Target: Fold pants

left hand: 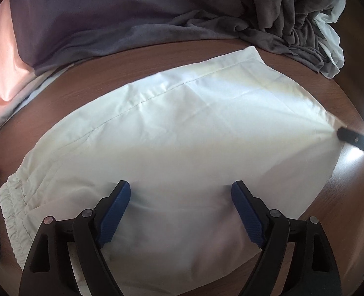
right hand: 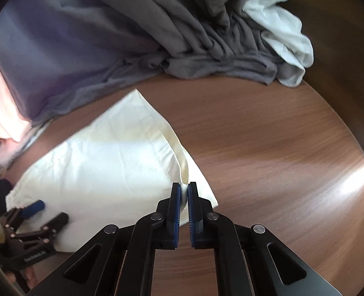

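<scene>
Just R tongs (right hand: 184,192) on white pants (right hand: 103,165)

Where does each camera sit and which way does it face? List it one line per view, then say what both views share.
Left wrist: rides on the left gripper, looking forward over the white pants toward the gray clothes pile; its own blue-padded fingers, spread open, show at the bottom.
Right wrist: rides on the right gripper, looking along the wooden table at the pants' edge, pinched between its own closed fingers.
Shared: the pants, the table, the gray pile, and each view catches the other gripper.
</scene>
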Motion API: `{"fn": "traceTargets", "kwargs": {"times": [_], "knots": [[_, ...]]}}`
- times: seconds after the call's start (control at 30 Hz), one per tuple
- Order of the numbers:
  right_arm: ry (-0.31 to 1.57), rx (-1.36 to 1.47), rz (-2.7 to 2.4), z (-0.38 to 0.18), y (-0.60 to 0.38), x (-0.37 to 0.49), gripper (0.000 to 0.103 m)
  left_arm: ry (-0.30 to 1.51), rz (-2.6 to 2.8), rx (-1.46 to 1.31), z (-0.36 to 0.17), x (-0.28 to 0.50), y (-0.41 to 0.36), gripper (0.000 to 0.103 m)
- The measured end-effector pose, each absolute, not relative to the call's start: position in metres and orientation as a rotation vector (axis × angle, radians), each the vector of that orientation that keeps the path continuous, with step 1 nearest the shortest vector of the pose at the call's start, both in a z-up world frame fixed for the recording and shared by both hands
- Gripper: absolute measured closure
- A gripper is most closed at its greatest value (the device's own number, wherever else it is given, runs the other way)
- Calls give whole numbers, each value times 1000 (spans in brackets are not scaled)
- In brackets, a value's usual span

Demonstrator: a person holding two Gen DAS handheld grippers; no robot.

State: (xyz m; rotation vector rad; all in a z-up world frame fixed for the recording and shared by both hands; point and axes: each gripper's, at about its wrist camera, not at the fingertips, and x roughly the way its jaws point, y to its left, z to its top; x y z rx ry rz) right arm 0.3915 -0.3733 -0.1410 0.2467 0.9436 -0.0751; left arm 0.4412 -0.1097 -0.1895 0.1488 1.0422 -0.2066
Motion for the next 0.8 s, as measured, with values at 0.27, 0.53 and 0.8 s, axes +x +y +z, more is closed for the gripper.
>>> {"fn": "traceTargets", "kwargs": {"times": [0.27, 0.53, 0.8], "knots": [[990, 256, -130, -152, -380, 391, 97, 1062, -222, 175, -188, 442, -112, 17], [928, 259, -253, -130, -383, 376, 61, 892, -355, 301, -136, 452, -122, 17], [861, 371, -329, -113, -385, 365, 61, 764, -598, 404, -109, 498, -153, 17]]}}
